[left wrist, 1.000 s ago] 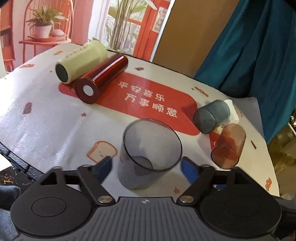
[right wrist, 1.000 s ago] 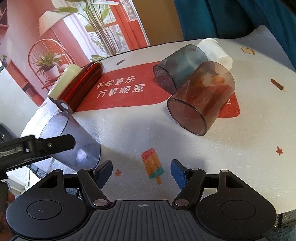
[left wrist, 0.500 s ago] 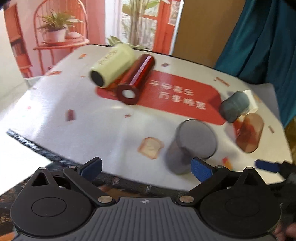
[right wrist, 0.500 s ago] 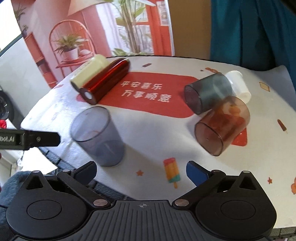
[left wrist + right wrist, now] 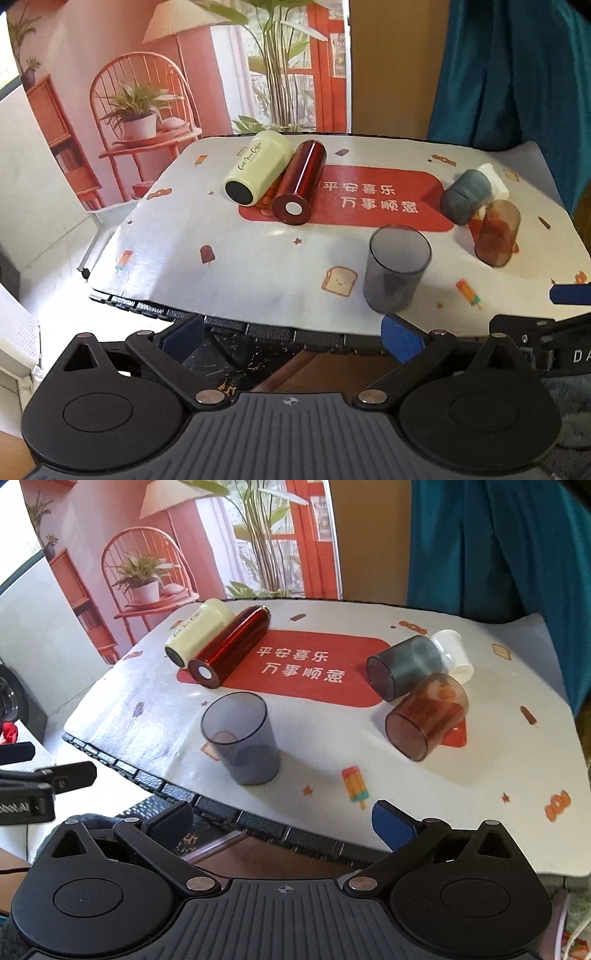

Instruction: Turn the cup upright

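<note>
Smoky grey cup (image 5: 397, 269) stands upright, mouth up, near the table's (image 5: 229, 273) front edge, touching neither of my grippers. Left gripper (image 5: 291, 338) spread wide, empty, off the edge. Right gripper (image 5: 282, 821) likewise spread, empty. White cup (image 5: 452, 653) mostly hidden behind the lying blue-grey cup (image 5: 404, 666); brown cup (image 5: 424, 716) touches it.

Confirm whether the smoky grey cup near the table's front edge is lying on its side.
No, the grey cup stands upright on the table mat, open mouth up.
</note>
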A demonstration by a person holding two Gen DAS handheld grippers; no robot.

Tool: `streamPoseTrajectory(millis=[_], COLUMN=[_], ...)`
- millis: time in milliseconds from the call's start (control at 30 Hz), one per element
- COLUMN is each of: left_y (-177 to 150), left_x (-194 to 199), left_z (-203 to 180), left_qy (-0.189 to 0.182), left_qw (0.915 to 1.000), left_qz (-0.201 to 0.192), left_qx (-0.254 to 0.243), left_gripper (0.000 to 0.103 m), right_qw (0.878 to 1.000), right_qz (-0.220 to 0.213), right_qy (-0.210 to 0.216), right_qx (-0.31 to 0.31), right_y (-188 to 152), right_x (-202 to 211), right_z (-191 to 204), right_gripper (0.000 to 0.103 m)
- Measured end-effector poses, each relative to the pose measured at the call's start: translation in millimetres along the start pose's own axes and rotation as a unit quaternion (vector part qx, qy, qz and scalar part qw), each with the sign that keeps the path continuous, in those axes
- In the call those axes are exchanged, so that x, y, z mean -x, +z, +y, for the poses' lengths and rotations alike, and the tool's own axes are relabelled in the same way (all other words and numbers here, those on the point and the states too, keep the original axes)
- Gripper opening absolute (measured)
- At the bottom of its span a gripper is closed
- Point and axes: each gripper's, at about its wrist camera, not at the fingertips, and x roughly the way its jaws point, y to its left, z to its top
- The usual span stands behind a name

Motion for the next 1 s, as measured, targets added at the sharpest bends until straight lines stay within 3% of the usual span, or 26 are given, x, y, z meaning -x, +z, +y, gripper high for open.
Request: streamPoseTrajectory(millis=[133,467,733,1000], left_y=[-13,-30,-36,-39], left_x=[14,32,33,36], left_z=[0,-2,-4,-5], left_qy=[-0.01,0.02,0.036,0.041], left_qw=[0.9999,0.999,0.9975,0.9972], left_qz=[-0.004,-0.022,-0.038,-0.043], left_qx=[0.013,0.034,0.049,0.046], left_gripper=[0.103,0.103,0.103,0.103], right_qw=[1.0,0.996,0.997,0.995], right_qz=[-0.014,-0.057,-0.046,-0.065], right_qy=[-0.011,-0.06,-0.065,-0.069], right_qx=[-0.006,0.027,0.022,0.023], right_y=[-8,-17,-25,-24], right_x=[16,40,31,34], right_z=[-1,0,-6,-8], right_gripper=[0.103,0.103,0.103,0.103])
